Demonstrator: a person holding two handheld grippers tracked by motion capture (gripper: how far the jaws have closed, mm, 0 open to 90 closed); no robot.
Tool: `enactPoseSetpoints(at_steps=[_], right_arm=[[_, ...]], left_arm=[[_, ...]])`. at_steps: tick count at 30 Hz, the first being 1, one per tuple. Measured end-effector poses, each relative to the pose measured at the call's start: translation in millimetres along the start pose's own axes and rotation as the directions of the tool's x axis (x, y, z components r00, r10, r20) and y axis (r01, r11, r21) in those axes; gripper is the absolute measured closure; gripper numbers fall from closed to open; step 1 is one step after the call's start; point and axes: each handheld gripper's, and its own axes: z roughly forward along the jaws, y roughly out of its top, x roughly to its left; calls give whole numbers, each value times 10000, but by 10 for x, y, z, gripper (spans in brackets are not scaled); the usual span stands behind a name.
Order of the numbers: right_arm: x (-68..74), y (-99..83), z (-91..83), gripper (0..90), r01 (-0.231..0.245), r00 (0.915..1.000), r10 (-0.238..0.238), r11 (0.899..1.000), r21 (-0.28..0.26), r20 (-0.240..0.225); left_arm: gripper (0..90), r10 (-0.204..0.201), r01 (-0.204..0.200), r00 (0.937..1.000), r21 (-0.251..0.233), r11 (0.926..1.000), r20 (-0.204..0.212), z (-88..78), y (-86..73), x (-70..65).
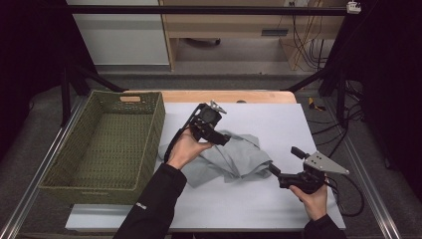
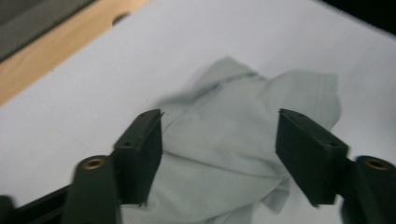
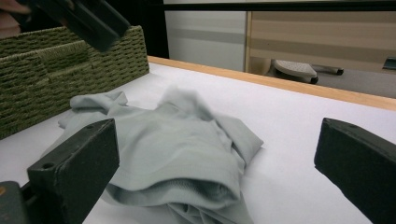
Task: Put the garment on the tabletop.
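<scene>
**Both grippers up, jaws apart**

My left hand [image 1: 186, 148] holds the black two-jaw left gripper [image 1: 226, 141] tilted down and toward my right — its jaws stand wide, nothing pinched between the pads. My right hand [image 1: 312, 198] grips the black right gripper [image 1: 284, 160] low, pointing to my left — jaws spread wide too.

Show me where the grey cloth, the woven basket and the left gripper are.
grey cloth [image 1: 234, 159]: high view, on its crumpled middle.
woven basket [image 1: 155, 130]: high view, on its right wall.
left gripper [image 2: 219, 144]: left gripper view, midway between its open jaws, above the cloth.
</scene>
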Motion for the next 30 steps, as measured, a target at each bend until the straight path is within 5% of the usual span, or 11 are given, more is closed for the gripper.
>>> enactPoseSetpoints(at_steps=[5,8,9,12,14,15,16,18,22,24,30], right_arm=[[-2,4,2,8,-64,10000,64,9999,-133,18],[3,4,5,8,-144,9999,145,9998,-114,59],[6,4,12,8,-149,9999,149,9998,-99,42],[9,1,17,8,-147,9999,148,9998,-108,47],[9,2,13,8,-177,9998,177,9998,-79,38],[6,4,9,8,-168,9998,169,9998,-107,50],[2,4,8,8,-152,9999,153,9998,-107,49],[-3,4,6,8,-131,9999,131,9998,-121,25],[-6,-1,11,8,-188,9998,188,9998,-117,-24],[-10,-8,16,8,-149,9999,149,9999,-60,-28],[-10,-9,11,8,-194,9998,193,9998,-45,-42]], left_arm=[[180,-252,208,9994,-1636,9863,-247,-265,-183,-54],[143,-219,151,9993,-2020,9793,-314,-321,-263,-69],[117,-286,218,9993,-2505,9679,-237,-369,-368,-85],[103,-344,307,9994,-2888,9569,-76,-398,-455,-90],[104,-415,429,9991,-3372,9404,113,-420,-565,-98],[101,-442,486,9988,-3848,9217,203,-438,-680,-103],[97,-442,486,9988,-3848,9217,203,-438,-680,-103],[91,-429,479,9989,-4291,9020,213,-448,-813,-105],[86,-687,727,9973,-4783,8752,259,-451,-1026,-94],[73,-779,815,9966,-4965,8642,279,-445,-1126,-94],[62,-899,819,9959,-5217,8492,100,-404,-1368,-118]])
